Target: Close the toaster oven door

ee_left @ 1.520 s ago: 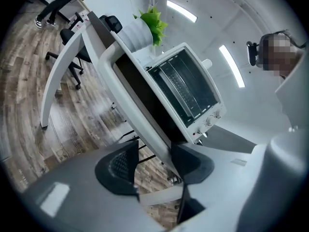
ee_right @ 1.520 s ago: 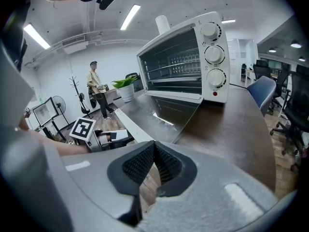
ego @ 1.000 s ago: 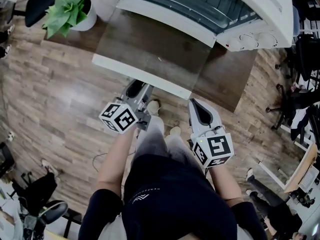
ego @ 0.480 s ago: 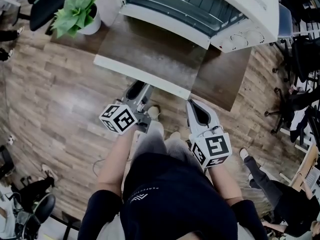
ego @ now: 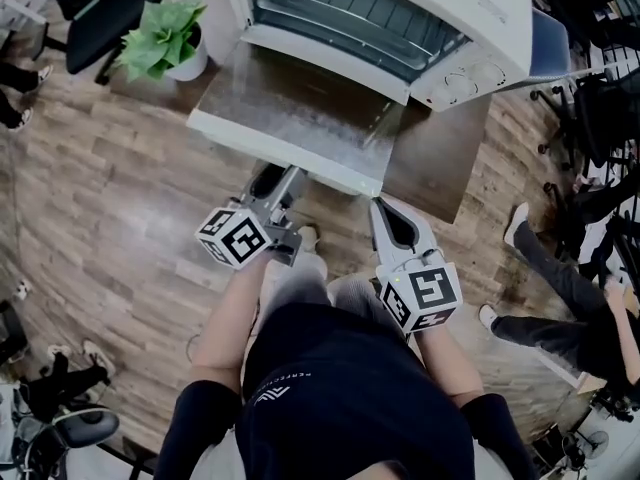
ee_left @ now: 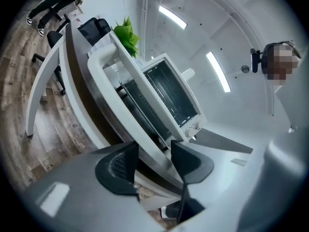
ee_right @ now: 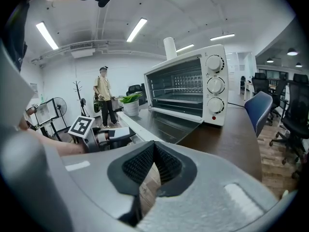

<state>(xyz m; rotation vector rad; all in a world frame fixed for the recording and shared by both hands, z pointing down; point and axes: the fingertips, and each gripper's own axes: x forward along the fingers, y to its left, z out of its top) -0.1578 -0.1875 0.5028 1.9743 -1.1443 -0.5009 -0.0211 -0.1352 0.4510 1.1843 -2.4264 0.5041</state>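
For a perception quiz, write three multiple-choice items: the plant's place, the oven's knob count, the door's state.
1. Where is the potted plant relative to the toaster oven?
A. On top of it
B. On the table, left of it in the head view
C. Inside it
2. How many knobs has the oven?
A. One
B. Three
C. Five
3. How is the door?
A. Shut
B. Folded down open
C. Removed
Answers: 1 B, it stands beside the oven's left end; 2 B, three stack down the panel; 3 B, its glass lies flat.
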